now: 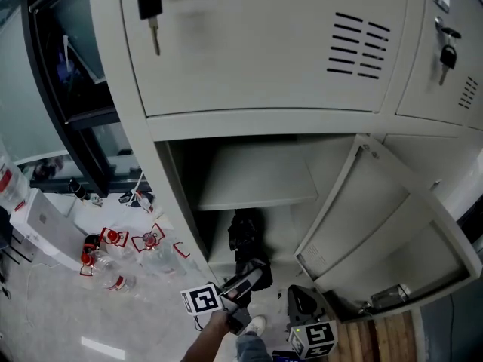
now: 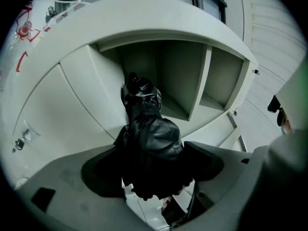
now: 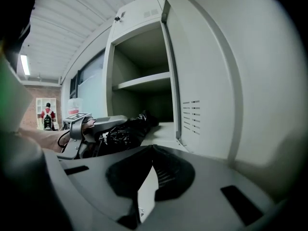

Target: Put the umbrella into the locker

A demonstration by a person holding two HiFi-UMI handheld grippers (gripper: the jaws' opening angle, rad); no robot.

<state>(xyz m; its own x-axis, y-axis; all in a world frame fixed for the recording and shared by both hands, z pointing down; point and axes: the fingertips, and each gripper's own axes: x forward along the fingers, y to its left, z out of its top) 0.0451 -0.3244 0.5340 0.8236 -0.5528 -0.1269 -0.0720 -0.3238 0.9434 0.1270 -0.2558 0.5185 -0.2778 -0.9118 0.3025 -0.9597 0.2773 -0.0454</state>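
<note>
The black folded umbrella (image 1: 245,238) points tip-first into the open lower compartment of the grey locker (image 1: 256,179), its far end over the compartment floor. My left gripper (image 1: 243,281) is shut on its near end. In the left gripper view the umbrella (image 2: 149,131) fills the gap between the jaws of the left gripper (image 2: 154,177) and reaches toward the compartment (image 2: 185,81). My right gripper (image 1: 303,302) hangs lower right, near the open door (image 1: 377,225), shut on nothing. The right gripper (image 3: 151,150) view shows the umbrella (image 3: 129,128) and the left gripper (image 3: 91,126) to its left.
The door (image 3: 216,81) swings out to the right of the opening. A shelf (image 3: 144,81) splits the compartment. Keys (image 1: 149,6) hang in the upper doors. Several water bottles (image 1: 113,259) and a white box (image 1: 45,228) lie on the floor at left.
</note>
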